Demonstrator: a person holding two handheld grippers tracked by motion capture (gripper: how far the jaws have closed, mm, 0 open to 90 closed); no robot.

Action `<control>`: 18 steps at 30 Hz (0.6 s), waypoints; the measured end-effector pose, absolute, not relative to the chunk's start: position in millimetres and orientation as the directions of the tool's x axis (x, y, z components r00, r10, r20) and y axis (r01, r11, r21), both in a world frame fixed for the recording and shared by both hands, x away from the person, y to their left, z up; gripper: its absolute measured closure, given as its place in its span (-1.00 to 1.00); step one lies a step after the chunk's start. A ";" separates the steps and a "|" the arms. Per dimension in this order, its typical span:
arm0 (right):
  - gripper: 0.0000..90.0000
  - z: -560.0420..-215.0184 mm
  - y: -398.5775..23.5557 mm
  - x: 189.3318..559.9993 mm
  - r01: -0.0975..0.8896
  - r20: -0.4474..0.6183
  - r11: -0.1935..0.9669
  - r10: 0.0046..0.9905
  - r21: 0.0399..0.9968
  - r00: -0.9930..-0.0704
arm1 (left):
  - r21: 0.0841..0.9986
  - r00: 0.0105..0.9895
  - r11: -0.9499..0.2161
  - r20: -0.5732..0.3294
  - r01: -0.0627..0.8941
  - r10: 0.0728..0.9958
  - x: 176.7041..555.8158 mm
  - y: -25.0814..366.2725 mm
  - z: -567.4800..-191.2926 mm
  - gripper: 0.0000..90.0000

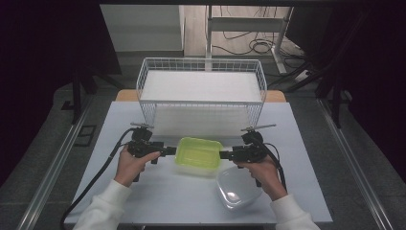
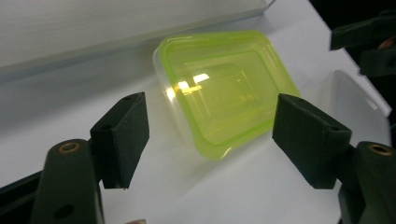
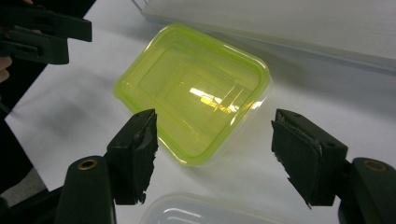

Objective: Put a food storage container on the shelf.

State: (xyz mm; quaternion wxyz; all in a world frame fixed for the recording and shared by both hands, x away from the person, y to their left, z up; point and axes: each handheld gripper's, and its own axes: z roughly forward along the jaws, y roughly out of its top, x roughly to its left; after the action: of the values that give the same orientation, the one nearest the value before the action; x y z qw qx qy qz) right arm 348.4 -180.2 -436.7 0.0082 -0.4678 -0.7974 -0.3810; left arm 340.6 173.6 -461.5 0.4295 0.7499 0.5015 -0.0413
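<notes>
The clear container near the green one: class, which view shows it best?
The high view: the clear container shows whole beside the right gripper. Both gripper views show just an edge.

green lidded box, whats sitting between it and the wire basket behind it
Nothing. In the high view, bare white table runs from the green lidded box back to the wire basket. The left gripper view shows the same bare stretch.

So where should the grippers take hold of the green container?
Probably the two short ends of the green container, one gripper from each side. It lies flat with its long axis between the open left gripper and right gripper, each facing a raised rim.
</notes>
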 end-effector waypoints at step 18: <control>-0.22 -461.6 -152.5 373.8 0.839 0.400 0.238 0.794 0.489 -0.458 | 0.491 0.441 -0.135 -0.586 0.860 0.680 372.9 167.8 -488.4 -0.25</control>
State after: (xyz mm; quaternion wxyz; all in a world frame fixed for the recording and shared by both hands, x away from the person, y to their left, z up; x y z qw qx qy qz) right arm 373.8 -152.5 -461.6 0.0339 -0.5197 -0.7860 -0.3333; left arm 372.9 167.8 -488.4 0.4069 0.7450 0.5168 -0.1111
